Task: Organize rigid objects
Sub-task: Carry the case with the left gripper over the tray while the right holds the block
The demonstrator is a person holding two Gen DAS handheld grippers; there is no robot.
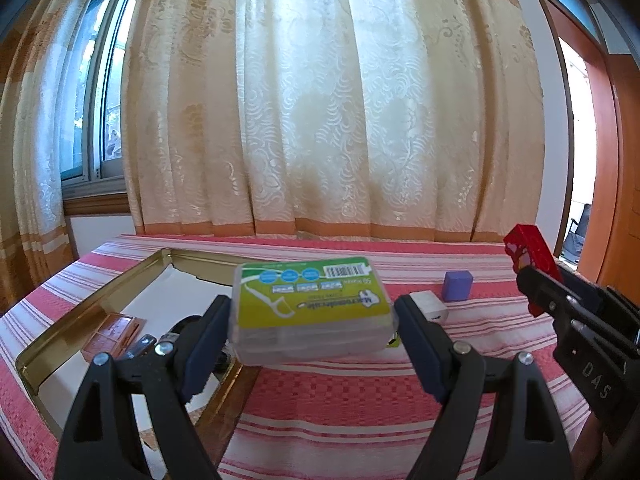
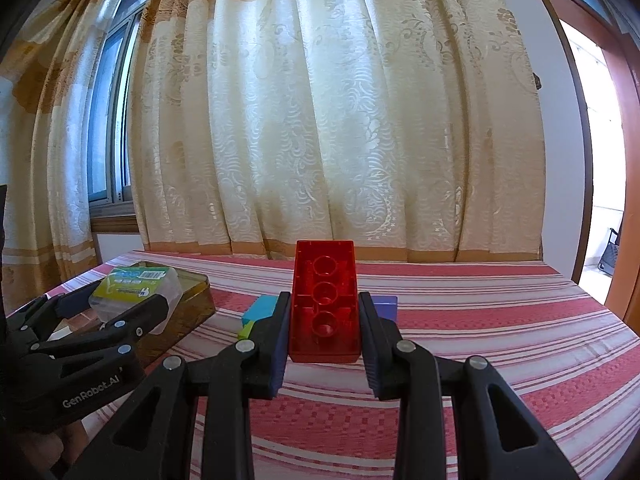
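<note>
My left gripper (image 1: 313, 322) is shut on a clear plastic box with a green label (image 1: 312, 300), held just above the right rim of a gold tin tray (image 1: 120, 280). The same box (image 2: 136, 284) and left gripper (image 2: 116, 302) show at the left of the right wrist view. My right gripper (image 2: 325, 304) is shut on a red transparent building brick (image 2: 324, 280), hollow underside up, held above the striped cloth. From the left wrist view the brick (image 1: 528, 246) sticks out of the right gripper (image 1: 538, 280) at the far right.
A red-and-white striped cloth (image 2: 480, 320) covers the table. A purple block (image 1: 457, 285) and a white block (image 1: 430, 304) lie behind the box. A blue block (image 2: 262, 308) on a green piece (image 2: 245, 330) sits left of the brick. A brown wooden piece (image 1: 114, 330) lies in the tray. Curtains hang behind.
</note>
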